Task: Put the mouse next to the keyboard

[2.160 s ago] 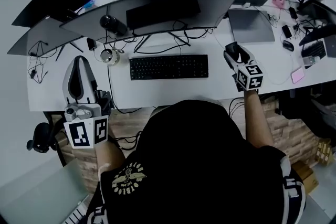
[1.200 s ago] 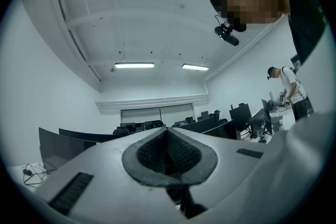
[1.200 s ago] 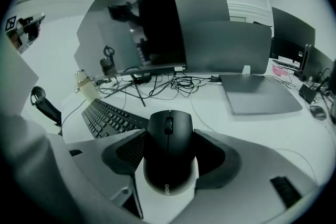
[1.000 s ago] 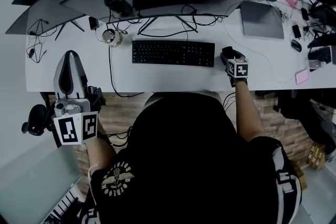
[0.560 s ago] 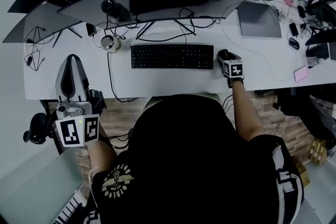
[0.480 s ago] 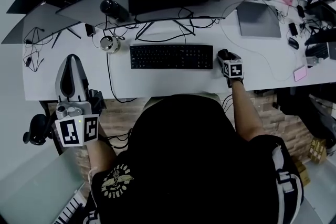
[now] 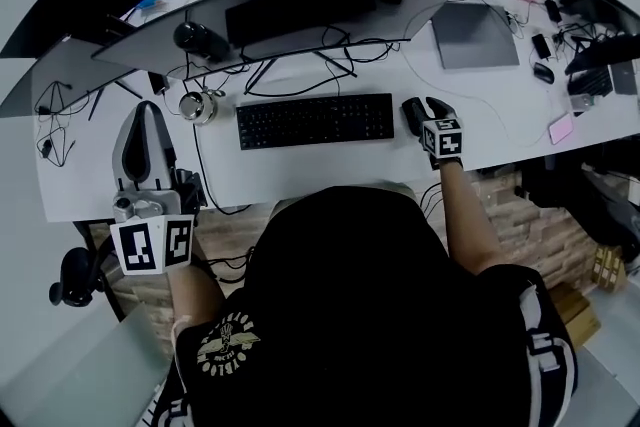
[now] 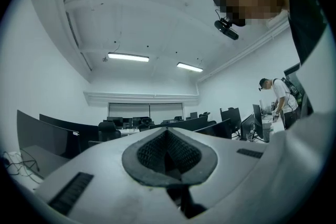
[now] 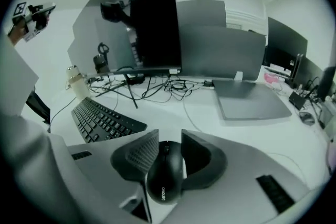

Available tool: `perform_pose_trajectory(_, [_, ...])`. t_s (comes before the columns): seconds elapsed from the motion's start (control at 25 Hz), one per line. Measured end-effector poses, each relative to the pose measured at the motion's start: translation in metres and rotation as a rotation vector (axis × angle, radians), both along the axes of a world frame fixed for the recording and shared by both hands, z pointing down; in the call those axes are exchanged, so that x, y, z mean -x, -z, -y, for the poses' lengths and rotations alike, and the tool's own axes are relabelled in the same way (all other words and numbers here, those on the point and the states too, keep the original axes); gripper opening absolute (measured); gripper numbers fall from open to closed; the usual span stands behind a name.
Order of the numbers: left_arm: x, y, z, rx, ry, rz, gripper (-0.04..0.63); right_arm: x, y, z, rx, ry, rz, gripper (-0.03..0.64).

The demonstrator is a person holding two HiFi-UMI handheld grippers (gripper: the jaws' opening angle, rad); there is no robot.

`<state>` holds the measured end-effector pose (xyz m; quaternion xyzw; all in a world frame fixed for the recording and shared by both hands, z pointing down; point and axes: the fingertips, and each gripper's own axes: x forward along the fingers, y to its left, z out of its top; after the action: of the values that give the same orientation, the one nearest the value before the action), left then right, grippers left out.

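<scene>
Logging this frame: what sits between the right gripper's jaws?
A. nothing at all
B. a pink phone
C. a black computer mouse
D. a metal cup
C: the right gripper view shows the black Lenovo mouse lying between the jaws of the right gripper, which have just been closing onto its sides, with the keyboard close by on the white desk.
</scene>
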<state>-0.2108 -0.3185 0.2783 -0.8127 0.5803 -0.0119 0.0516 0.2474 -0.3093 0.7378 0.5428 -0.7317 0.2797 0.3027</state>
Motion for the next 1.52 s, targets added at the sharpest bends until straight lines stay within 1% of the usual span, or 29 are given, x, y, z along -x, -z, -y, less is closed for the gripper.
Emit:
perform_pose_trajectory(0.08, [-0.007, -0.001, 0.007, -0.001, -0.019, -0.009, 0.002, -0.002, 0.021, 0.002, -0.068, -0.008, -0.001, 0.04])
perform_pose_trajectory(0.12, [-0.01, -0.001, 0.01, -0.005, -0.028, -0.013, 0.002, -0.002, 0.031, 0.003, -0.099, -0.008, 0.009, 0.005])
perform_pose_trajectory(0.32, [-0.027, 0.0, 0.021, -0.024, -0.066, -0.027, 0.002, -0.001, 0.076, 0.001, -0.218, -0.011, 0.09, 0.002])
perform_pose_trajectory(0.48, [-0.036, 0.0, 0.024, -0.033, -0.08, -0.013, 0.002, 0.003, 0.114, 0.003, -0.295, 0.007, 0.105, 0.002])
perform_pose_trajectory(0.56, [-0.038, 0.001, 0.023, -0.036, -0.085, -0.014, 0.002, 0.007, 0.143, 0.008, -0.338, 0.008, 0.1, 0.002])
perform_pose_trajectory(0.64, [-0.037, 0.001, 0.022, -0.037, -0.084, -0.018, 0.002, 0.01, 0.174, 0.012, -0.388, 0.012, 0.104, 0.002])
perform_pose_trajectory(0.8, [-0.031, -0.001, 0.018, -0.032, -0.07, -0.036, 0.002, 0.014, 0.221, 0.017, -0.478, 0.048, 0.146, 0.002])
perform_pose_trajectory(0.92, [-0.028, -0.001, 0.015, -0.033, -0.062, -0.043, 0.002, 0.017, 0.255, 0.021, -0.526, 0.059, 0.159, 0.002])
perform_pose_trajectory(1.12, [-0.025, 0.0, 0.013, -0.038, -0.064, -0.045, 0.002, 0.021, 0.312, 0.018, -0.616, 0.062, 0.22, 0.002])
perform_pose_trajectory(1.24, [-0.022, 0.001, 0.012, -0.035, -0.056, -0.041, 0.002, 0.025, 0.343, 0.016, -0.66, 0.075, 0.228, 0.002])
perform_pose_trajectory(1.36, [-0.022, -0.002, 0.011, -0.032, -0.054, -0.015, 0.002, 0.028, 0.374, 0.013, -0.692, 0.079, 0.223, 0.001])
perform_pose_trajectory(1.52, [-0.024, -0.006, 0.011, -0.025, -0.057, 0.001, 0.002, 0.027, 0.411, 0.006, -0.783, 0.07, 0.196, 0.0])
